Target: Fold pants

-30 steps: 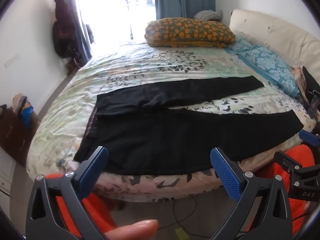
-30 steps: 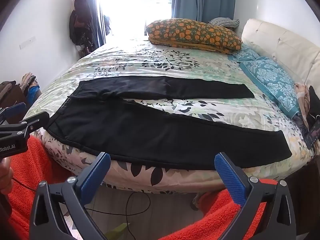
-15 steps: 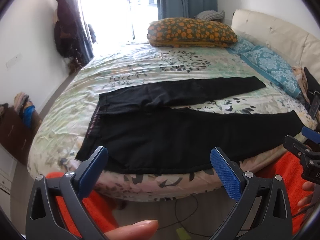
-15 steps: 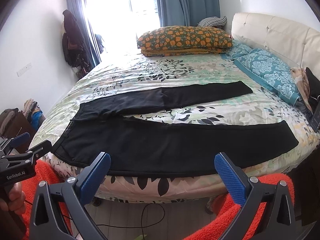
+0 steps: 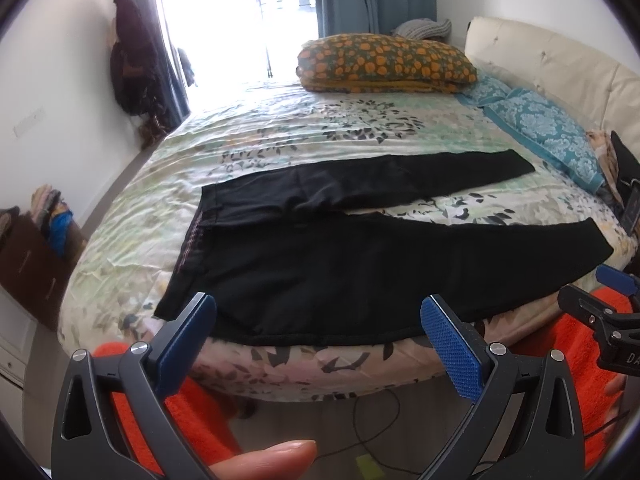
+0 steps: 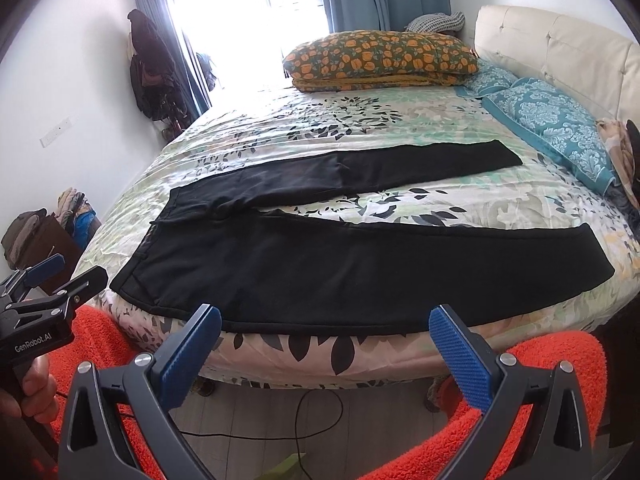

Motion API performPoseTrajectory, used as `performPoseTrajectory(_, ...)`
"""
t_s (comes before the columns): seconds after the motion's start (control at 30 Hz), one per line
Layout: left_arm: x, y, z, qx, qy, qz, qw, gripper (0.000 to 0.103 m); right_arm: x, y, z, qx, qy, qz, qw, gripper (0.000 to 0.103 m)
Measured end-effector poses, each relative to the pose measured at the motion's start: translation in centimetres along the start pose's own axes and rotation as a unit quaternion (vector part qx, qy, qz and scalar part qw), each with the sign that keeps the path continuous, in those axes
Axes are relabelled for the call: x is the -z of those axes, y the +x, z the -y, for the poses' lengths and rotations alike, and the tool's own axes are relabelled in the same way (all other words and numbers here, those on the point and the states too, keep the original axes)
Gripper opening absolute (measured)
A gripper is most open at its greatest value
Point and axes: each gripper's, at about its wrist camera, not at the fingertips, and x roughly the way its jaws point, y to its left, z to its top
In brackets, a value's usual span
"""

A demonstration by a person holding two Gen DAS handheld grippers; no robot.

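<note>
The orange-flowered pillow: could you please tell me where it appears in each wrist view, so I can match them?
Left wrist: the orange-flowered pillow lies upper centre-right, at the bed's far end.
Right wrist: the pillow lies upper centre, also at the far end.
Shared landmark: the black pants, spread across the near bed edge.

From my remote post, I see a bed [image 6: 248, 140] spread with a floral cover. Black pants [image 6: 360, 272] lie flat across its near half, legs splayed toward 3 o'clock, waistband toward 9. An orange-flowered pillow [image 6: 380, 58] rests at 12 o'clock; teal patterned pillows [image 6: 560, 128] line the edge at 2 o'clock, near the cream headboard [image 6: 560, 40].
</note>
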Motion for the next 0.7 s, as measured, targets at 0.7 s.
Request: performPoseTrajectory(0.7,0.08,0.09,0.45,0.000,0.006,-0.003,1.0000,0.102,0.38,0.60,-0.26,0.003,-0.008,-0.017,1.000,0.103)
